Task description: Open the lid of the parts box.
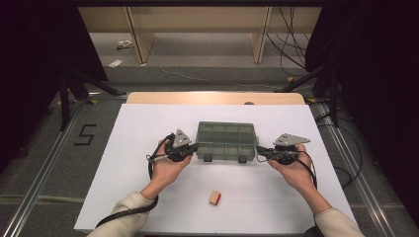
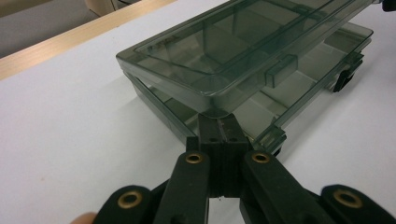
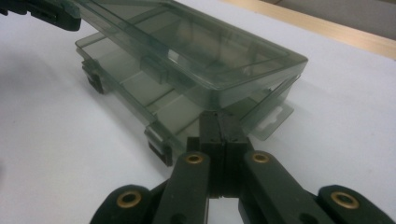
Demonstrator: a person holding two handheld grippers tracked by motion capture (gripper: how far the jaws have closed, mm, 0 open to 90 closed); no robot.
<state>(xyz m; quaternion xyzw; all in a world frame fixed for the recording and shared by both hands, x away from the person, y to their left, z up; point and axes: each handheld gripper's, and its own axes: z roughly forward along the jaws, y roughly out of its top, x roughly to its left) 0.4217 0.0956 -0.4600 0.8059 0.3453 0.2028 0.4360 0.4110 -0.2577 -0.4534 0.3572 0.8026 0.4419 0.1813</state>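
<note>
Lifting the lid (image 2: 219, 51) of a smoky clear plastic box (image 1: 227, 140) looks to be the step in hand; the lid stands slightly raised above the tray in both gripper views, front edge up, far edge apparently hinged.

Risks, as judged: both grippers have jaws pressed together with nothing between them, so the lid is only propped on the closed tips, not clamped; if either tip slides out from under the corner, the lid would drop back shut; uneven lifting could twist the thin lid or drag the light box across the white sheet (image 1: 148, 197); pushing inward from both ends could tip the tray up off the counter (image 1: 212, 98).

Position: box sits mid-counter, long side across, latches (image 1: 207, 159) facing the person; left gripper (image 1: 190, 148) touches the box's left front corner, its closed tips tucked beneath the lid corner in the left gripper view (image 2: 219, 128); right gripper (image 1: 261, 153) meets the right front corner likewise (image 3: 219, 123); whether the tips also bear on the tray rim I cannot tell.

A small orange block (image 1: 214, 198) lies nearer the person, well apart from box and grippers.
</note>
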